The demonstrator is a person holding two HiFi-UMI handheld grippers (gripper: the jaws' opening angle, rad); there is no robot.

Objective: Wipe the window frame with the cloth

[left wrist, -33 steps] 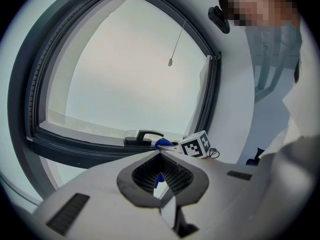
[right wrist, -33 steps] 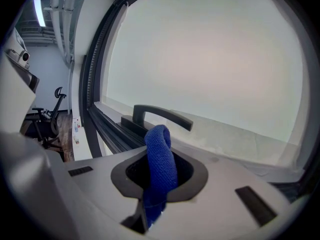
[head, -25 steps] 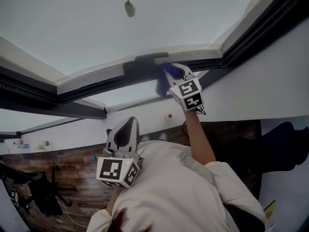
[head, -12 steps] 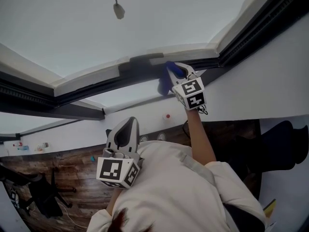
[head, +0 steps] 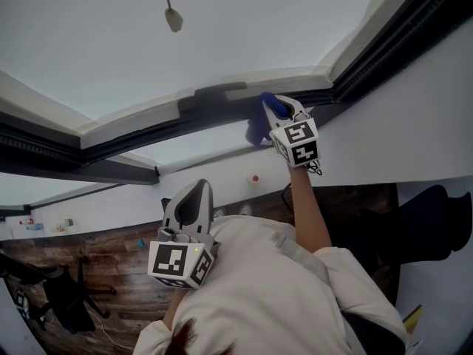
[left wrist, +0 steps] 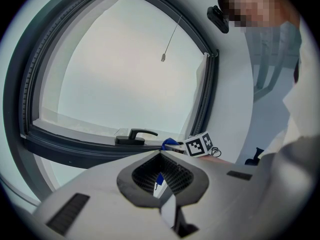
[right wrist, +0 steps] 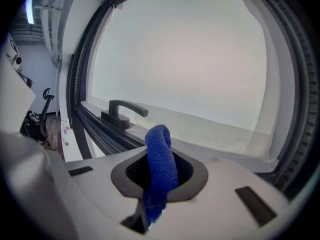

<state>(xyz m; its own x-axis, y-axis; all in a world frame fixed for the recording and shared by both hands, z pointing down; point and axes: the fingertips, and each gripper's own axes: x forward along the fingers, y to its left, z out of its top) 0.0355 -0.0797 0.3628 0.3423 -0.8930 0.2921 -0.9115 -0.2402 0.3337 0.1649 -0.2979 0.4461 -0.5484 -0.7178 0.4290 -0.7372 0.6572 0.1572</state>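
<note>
The right gripper (head: 272,109) is clenching the blue cloth (right wrist: 160,164) at the window frame (head: 148,128), just beside the window handle (right wrist: 125,111). Limp and light, the cloth likely wants a bunched-fold pinch. The left gripper (head: 194,194) is hanging closed and empty, well below the handle.

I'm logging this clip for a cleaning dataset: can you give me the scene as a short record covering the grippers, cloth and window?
right gripper: shut on the blue cloth, held up at the window frame
cloth position: at the dark frame, just right of the window handle; contact unclear
left gripper: shut, empty, held low in front of the person's chest
task state: wiping pose, right side only
</note>
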